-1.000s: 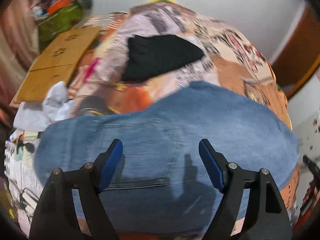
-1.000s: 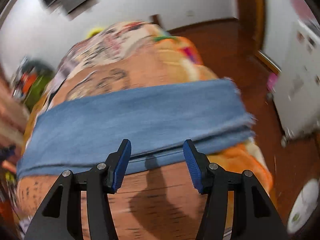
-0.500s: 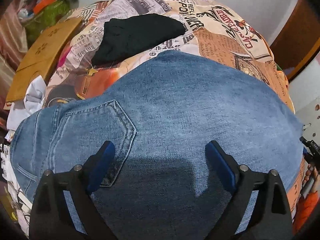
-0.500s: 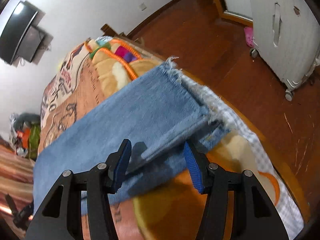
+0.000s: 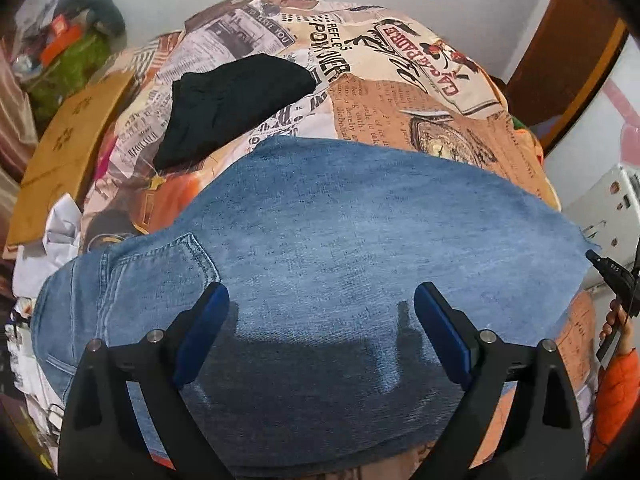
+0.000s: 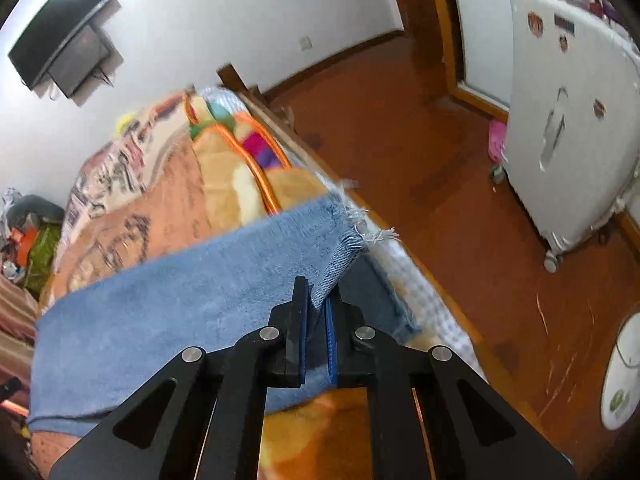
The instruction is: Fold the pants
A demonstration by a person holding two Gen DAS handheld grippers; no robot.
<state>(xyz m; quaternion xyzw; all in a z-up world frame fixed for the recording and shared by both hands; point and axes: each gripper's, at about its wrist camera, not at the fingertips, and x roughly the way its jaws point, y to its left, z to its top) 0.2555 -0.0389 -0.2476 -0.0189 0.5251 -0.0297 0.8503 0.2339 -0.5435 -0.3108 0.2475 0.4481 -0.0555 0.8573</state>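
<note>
We have the jeans flat across the bed, long axis running left to right; our right gripper sits at the frayed hem end, clamped on its lifted corner, where half a second ago it was open; our left gripper hovers wide open, empty, beside the back pocket, slightly higher now.

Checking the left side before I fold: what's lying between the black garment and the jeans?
In the left wrist view, only bare printed bedspread shows between the black garment and the jeans; nothing else lies there.
</note>
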